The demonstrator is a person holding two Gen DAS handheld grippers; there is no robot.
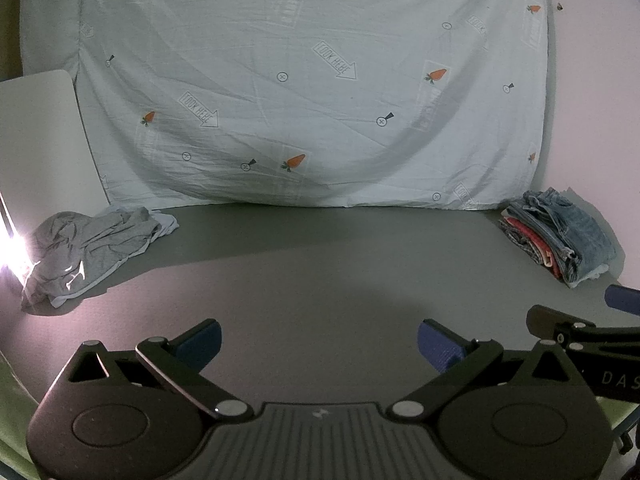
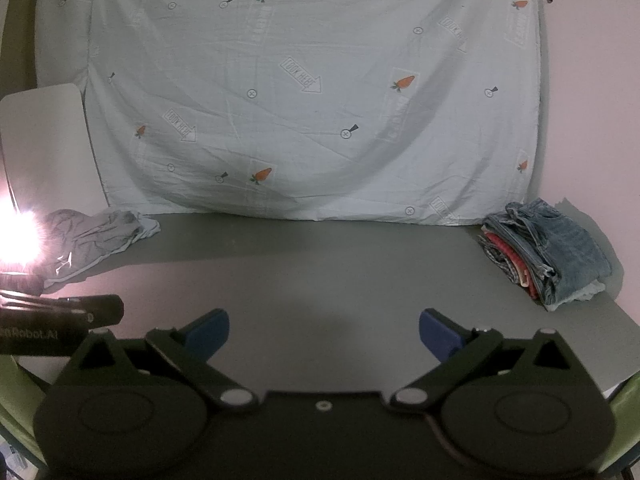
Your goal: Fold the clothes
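A crumpled grey garment (image 1: 88,248) (image 2: 88,240) lies unfolded at the far left of the grey table (image 1: 320,264) (image 2: 320,272). At the far right sits a stack of folded clothes (image 1: 560,236) (image 2: 548,248), blue denim on top of red fabric. My left gripper (image 1: 320,346) hovers open over the near middle of the table, with nothing between its blue pads. My right gripper (image 2: 324,334) is open too, also holding nothing. In the left wrist view, part of the right gripper (image 1: 580,328) shows at the right edge. Both garments lie well beyond the fingertips.
A pale sheet (image 1: 304,80) (image 2: 312,88) printed with carrots and arrows hangs behind the table. A bright lamp glare (image 1: 8,248) (image 2: 16,232) burns at the left edge, beside a white panel (image 1: 40,140). Green chair parts (image 2: 624,420) flank the near corners.
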